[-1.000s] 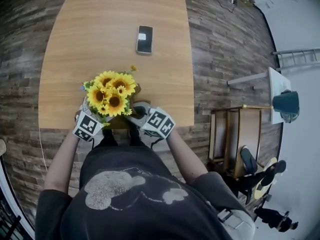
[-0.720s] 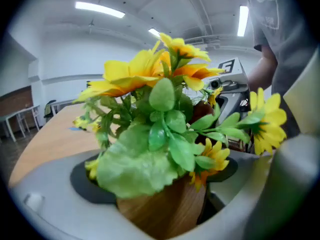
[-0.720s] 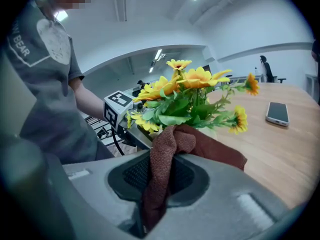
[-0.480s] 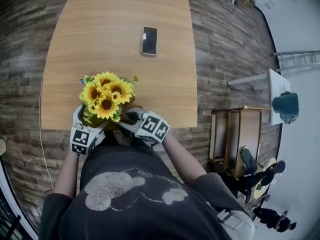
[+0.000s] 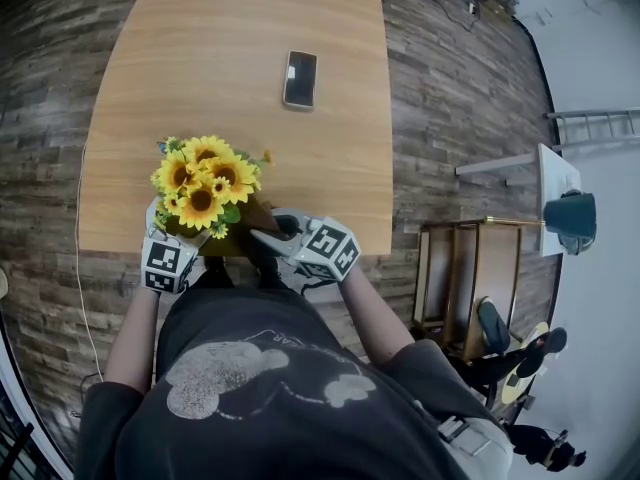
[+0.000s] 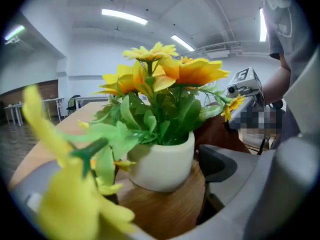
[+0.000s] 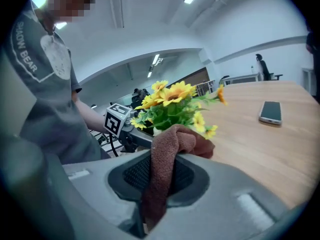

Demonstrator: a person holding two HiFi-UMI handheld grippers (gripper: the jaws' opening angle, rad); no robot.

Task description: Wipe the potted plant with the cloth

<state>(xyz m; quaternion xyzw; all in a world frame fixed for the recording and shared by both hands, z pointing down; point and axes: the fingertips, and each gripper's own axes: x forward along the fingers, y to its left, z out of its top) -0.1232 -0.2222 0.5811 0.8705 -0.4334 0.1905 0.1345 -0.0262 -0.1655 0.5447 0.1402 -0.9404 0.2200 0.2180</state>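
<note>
The potted plant (image 5: 203,181), yellow sunflowers in a white pot (image 6: 162,161), stands near the front edge of the wooden table (image 5: 250,48). My left gripper (image 5: 175,233) reaches in from the plant's left, its jaws wide around the pot. Its right pad (image 6: 217,165) lies against the pot's side. A blurred flower hides the left jaw. My right gripper (image 5: 275,233) is shut on a brown cloth (image 7: 172,149), a fold of which bulges out beyond the pads. The cloth (image 5: 258,218) sits at the plant's right side, close to the leaves (image 7: 172,115).
A black phone (image 5: 300,78) lies further back on the table. Right of the table stand a wooden rack (image 5: 470,268) and a white side table (image 5: 555,183). My torso is close behind the table's front edge. A thin cable (image 5: 80,278) runs over the floor at left.
The plant and my left gripper have shifted left along the table's front edge. The right gripper with the cloth has stayed at the plant's right side.
</note>
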